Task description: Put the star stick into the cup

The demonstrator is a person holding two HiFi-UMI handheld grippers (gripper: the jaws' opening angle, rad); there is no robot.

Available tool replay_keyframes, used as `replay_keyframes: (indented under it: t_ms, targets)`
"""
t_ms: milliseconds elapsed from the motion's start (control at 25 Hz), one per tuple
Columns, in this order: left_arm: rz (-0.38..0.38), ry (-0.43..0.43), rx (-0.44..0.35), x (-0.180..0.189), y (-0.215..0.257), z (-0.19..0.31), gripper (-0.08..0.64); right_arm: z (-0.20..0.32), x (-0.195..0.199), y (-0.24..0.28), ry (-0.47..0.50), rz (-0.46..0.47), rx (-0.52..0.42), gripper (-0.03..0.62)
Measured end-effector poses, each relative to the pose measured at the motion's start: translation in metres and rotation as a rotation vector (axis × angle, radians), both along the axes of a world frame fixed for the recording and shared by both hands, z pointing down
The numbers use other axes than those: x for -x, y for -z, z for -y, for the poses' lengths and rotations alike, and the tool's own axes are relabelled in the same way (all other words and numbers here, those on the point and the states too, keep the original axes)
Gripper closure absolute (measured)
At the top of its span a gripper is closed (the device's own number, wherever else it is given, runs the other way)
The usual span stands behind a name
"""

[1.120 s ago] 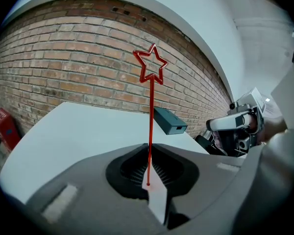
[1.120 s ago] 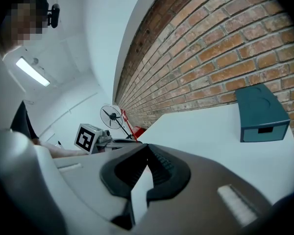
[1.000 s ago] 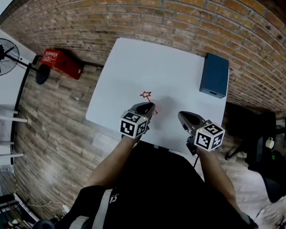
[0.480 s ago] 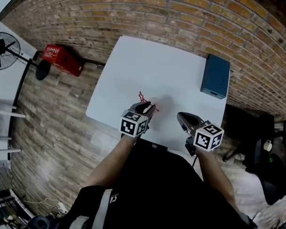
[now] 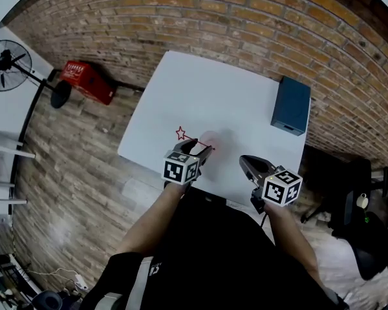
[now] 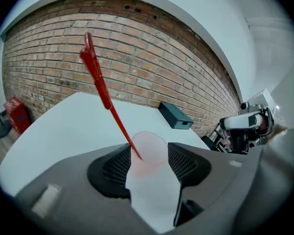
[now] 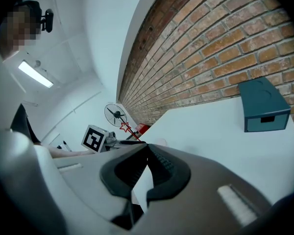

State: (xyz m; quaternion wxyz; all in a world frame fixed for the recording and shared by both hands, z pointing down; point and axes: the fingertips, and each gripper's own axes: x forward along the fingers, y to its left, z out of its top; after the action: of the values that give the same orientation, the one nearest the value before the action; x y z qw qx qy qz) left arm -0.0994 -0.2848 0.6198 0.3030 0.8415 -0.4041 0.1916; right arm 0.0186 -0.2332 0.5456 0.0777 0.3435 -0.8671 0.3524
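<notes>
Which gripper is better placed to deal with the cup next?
Left. The left gripper's jaws have just been opening and stand with the cup between them, the star stick leaning in it. The right gripper is shut, empty, and off to the side of the cup.

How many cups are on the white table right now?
1: a translucent pink plastic cup near the white table's front edge, between the left gripper's jaws, which have just been opening; red star stick inside. No others seen.

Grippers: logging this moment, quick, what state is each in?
Left gripper: open, jaws just opening; cup with the star stick between them, ungripped.
Right gripper: shut, empty.
</notes>
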Motion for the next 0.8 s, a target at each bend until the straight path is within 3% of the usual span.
replay_keyframes:
  t_ms: [280, 800]
  targets:
    - [-0.03, 0.048, -0.006, 0.002, 0.004, -0.009, 0.276, -0.018, -0.003, -0.001, 0.024, 0.002, 0.004, 0.592]
    - [0.03, 0.119, -0.108, 0.026, 0.037, -0.034, 0.279, -0.036, 0.009, 0.004, 0.075, 0.03, -0.036, 0.592]
